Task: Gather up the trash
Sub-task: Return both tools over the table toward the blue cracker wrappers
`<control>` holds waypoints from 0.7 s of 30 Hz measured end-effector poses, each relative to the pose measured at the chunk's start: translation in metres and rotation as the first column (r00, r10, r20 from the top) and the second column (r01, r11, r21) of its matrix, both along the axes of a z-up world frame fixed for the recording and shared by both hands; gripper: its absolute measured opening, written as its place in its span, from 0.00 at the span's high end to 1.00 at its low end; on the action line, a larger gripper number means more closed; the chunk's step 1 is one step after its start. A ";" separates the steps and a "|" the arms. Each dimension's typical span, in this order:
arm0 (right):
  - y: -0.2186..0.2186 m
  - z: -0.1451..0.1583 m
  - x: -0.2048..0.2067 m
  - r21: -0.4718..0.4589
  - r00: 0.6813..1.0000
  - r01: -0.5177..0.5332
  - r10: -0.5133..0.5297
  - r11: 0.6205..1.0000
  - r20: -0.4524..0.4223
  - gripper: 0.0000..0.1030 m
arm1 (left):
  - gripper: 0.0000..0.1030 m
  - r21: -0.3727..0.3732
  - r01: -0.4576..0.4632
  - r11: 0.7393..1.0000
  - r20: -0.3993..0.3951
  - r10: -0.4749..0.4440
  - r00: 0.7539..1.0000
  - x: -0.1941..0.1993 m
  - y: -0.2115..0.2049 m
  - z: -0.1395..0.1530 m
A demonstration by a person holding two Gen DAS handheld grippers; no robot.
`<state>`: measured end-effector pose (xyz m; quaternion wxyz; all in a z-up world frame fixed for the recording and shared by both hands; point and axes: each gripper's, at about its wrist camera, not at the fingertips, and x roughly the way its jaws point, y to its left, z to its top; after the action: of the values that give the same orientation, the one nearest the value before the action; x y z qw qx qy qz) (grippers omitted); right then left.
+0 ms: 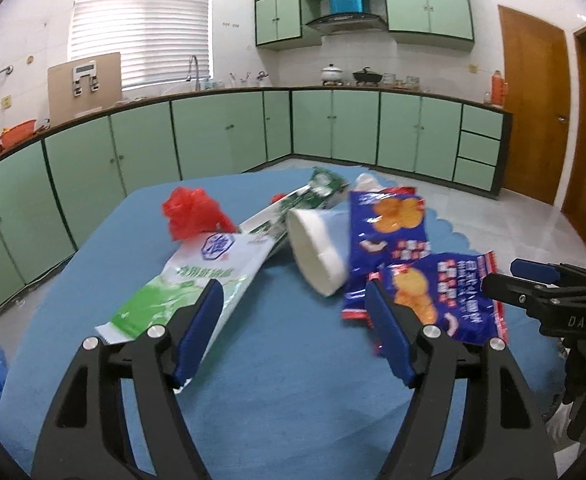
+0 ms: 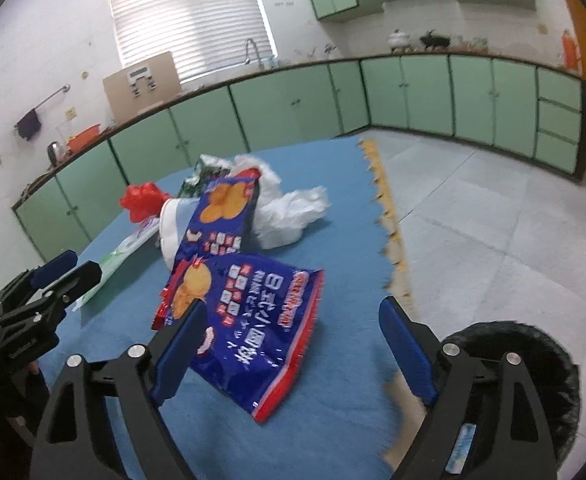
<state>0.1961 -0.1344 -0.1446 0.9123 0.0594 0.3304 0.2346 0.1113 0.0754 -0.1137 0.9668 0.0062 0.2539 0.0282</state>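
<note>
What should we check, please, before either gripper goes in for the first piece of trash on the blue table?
1. Left gripper open and empty: ok.
2. Right gripper open and empty: ok.
3. Nearest blue snack bag with red edges lying ahead of the right gripper, on the blue tablecloth: ok.
4. Green and white plastic wrapper free to lift: cannot tell; its far end runs in beside the tipped white paper cup.
5. Black-lined bin within reach: cannot tell; only partly visible beside the right gripper.
6. Grippers apart from each other: ok.
</note>
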 end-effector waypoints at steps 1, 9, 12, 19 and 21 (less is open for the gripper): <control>0.002 -0.003 0.003 0.002 1.000 -0.013 0.013 1.000 -0.009 0.17 | 0.31 -0.002 -0.003 1.000 -0.002 0.003 1.000 -0.002 0.003 -0.005; 0.010 -0.009 0.017 -0.016 0.998 -0.055 0.054 0.998 -0.038 0.19 | 0.31 -0.017 -0.004 1.000 -0.021 0.003 1.000 0.005 0.006 -0.014; 0.010 -0.010 0.020 -0.012 0.997 -0.063 0.063 0.998 -0.047 0.26 | 0.31 -0.021 0.002 1.000 -0.031 -0.002 1.000 0.008 0.004 -0.018; 0.012 -0.014 0.022 -0.004 0.992 -0.100 0.100 0.995 -0.078 0.59 | 0.31 -0.026 0.005 1.000 -0.055 -0.007 0.998 0.014 0.001 -0.025; 0.011 -0.014 0.021 -0.001 0.991 -0.106 0.105 0.994 -0.081 0.68 | 0.31 -0.028 0.006 1.000 -0.058 -0.007 0.998 0.015 0.001 -0.026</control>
<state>0.2168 -0.1231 -0.1586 0.8846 0.0487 0.3705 0.2789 0.1262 0.0760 -0.1398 0.9591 -0.0056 0.2823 0.0213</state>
